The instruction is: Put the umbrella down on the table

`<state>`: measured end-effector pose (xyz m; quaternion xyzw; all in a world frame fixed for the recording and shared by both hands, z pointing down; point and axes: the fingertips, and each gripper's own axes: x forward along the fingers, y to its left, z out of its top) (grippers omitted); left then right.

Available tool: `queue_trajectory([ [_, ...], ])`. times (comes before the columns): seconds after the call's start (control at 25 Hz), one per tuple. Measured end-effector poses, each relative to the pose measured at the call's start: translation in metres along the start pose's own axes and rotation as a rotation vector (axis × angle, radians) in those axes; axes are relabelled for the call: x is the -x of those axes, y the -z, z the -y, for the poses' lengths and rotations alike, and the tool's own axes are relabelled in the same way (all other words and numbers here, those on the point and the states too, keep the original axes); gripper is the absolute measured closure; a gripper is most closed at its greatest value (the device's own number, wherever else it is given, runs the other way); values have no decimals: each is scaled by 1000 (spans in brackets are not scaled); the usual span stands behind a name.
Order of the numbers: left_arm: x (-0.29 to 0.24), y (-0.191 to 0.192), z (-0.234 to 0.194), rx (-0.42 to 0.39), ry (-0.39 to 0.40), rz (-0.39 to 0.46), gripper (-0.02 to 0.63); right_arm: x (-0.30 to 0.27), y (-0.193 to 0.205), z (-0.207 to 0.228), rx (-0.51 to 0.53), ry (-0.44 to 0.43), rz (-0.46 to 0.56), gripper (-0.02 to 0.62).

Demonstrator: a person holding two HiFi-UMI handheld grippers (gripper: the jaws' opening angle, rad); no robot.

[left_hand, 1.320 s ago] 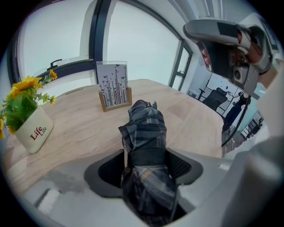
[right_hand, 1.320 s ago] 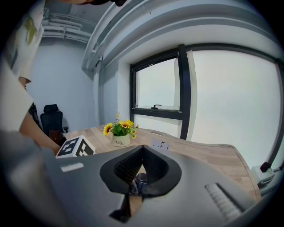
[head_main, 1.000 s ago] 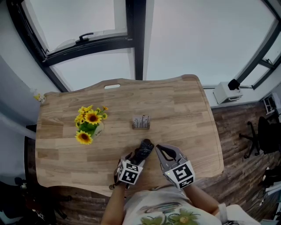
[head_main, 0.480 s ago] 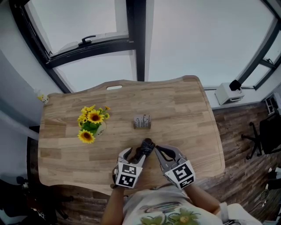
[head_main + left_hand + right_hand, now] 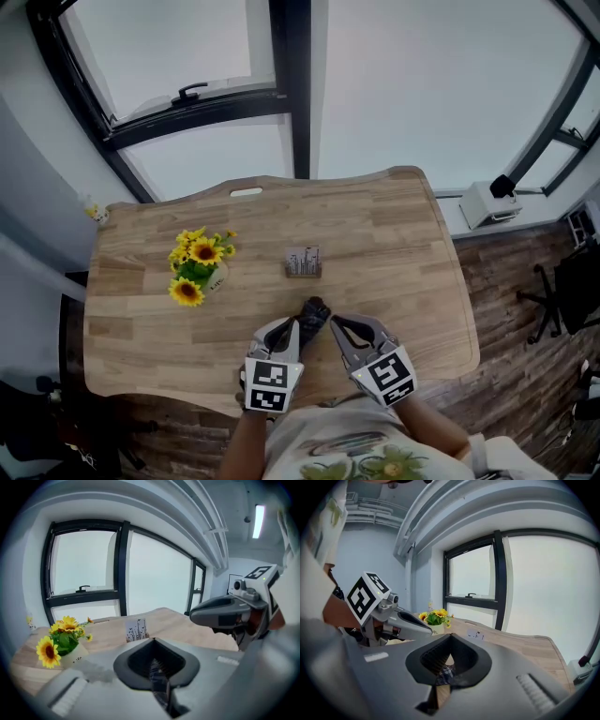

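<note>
The folded dark umbrella [image 5: 314,309] lies on the wooden table [image 5: 394,234] near its front edge. My left gripper [image 5: 292,327] hovers just above and left of the umbrella's near end, shut, with nothing held. In the left gripper view its jaws [image 5: 152,640] meet, and dark patterned umbrella fabric [image 5: 158,679] shows through the slit below. My right gripper [image 5: 337,322] stands right of the umbrella, shut. In the right gripper view a bit of plaid fabric [image 5: 446,672] and wood show through the opening of its jaws [image 5: 450,635].
A pot of sunflowers [image 5: 195,267] stands on the left of the table. A small printed card holder [image 5: 303,262] sits at the middle. Behind the table is a large window [image 5: 300,94]. A floor with an office chair [image 5: 562,291] lies to the right.
My left gripper, whose jaws stood wide around the umbrella's near end, has lifted away from it and shut. The umbrella stays lying on the table. The right gripper has kept still.
</note>
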<state>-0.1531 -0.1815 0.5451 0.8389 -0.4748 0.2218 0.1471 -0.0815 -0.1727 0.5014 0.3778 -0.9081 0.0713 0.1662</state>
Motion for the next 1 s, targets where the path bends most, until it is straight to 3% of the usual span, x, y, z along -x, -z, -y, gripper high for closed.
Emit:
queue_trajectory([
  [1.0,15,-10,22,26,13,41,604,22,-3,-10,18,-26,10,598],
])
